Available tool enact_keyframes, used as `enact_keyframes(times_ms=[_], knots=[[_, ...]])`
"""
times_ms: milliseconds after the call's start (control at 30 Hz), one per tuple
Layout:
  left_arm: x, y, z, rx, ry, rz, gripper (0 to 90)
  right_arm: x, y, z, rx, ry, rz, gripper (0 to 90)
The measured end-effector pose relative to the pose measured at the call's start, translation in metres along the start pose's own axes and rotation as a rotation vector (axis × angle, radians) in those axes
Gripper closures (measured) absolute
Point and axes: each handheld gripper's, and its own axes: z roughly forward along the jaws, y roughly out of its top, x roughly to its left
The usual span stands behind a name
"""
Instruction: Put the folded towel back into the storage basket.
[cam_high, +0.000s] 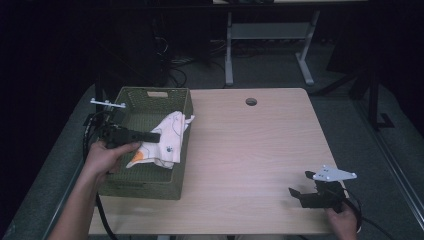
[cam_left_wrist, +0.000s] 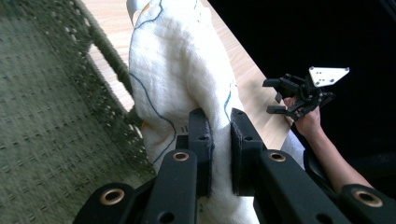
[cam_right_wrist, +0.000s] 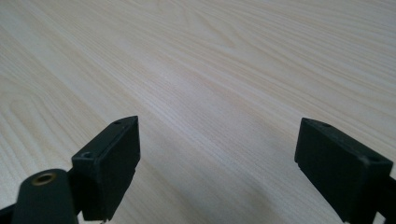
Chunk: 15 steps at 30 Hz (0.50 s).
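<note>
Left tongs pinch a white cloth over the green basket.

On the left side of the desk sits the green woven basket. The white cloth, with blue lines and a bit of orange, hangs partly in the basket and over its right wall. The left tongs are squeezed tight on a fold of the cloth. Far to the right, near the front edge of the desk, the right tongs are wide apart, holding nothing, above the bare wood.
</note>
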Motion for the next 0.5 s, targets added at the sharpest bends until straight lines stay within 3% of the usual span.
enact_keyframes(times_ms=[200,400,500], knots=[[0.012,-0.002,-0.006,0.005,0.039,-0.01,82.5,0.0,0.0,0.0,0.002,-0.003,0.0,13.7],[0.026,-0.007,-0.007,0.044,0.101,-0.011,82.3,0.001,0.001,0.002,0.007,0.0,-0.005,13.7],[0.034,-0.008,-0.002,0.08,0.151,-0.006,82.2,0.002,0.001,0.003,0.009,-0.002,-0.005,13.7]])
